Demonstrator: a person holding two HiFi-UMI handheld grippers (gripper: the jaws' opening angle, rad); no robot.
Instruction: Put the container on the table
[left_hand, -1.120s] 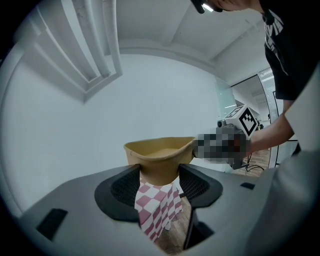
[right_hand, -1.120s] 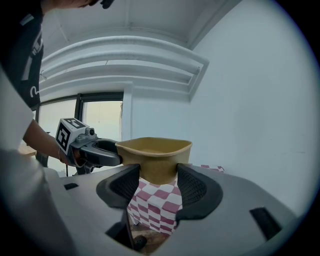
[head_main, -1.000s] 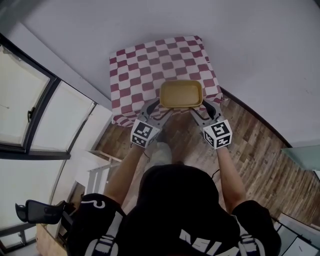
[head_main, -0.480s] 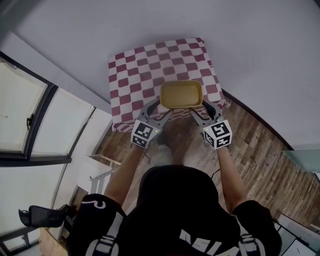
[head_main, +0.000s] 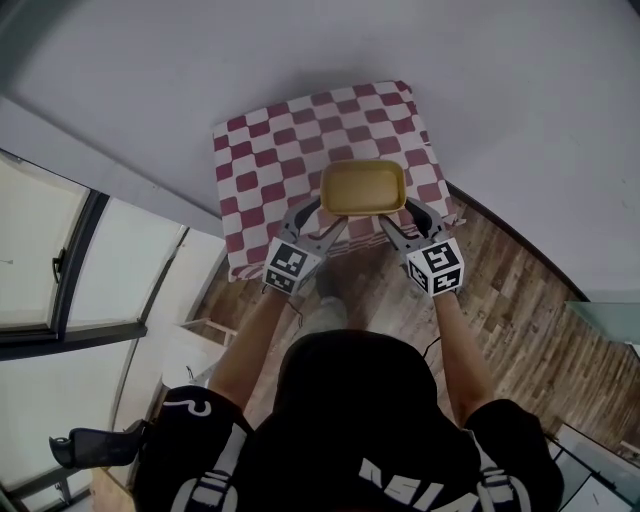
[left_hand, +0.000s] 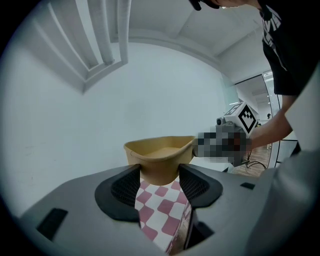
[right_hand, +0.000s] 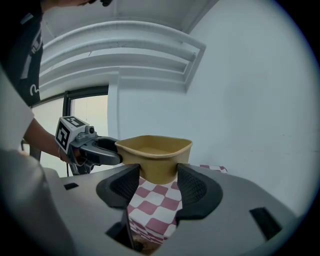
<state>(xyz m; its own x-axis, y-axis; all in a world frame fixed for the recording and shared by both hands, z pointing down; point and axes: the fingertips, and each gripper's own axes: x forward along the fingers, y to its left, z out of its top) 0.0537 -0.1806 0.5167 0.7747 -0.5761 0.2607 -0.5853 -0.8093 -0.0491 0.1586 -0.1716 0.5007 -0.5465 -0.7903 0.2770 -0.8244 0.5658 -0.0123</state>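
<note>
Looking along the right gripper, its two dark ribbed jaws press against opposite sides of a tan container, gripping it low on one corner. The container is open-topped, with rounded corners and a rolled rim, and sits level. Below it lies a red-and-white checked tablecloth; whether the two touch is unclear. At left, the left gripper, carrying its marker cube, clasps the container's far rim. A white wall fills the right; a window shows behind.
</note>
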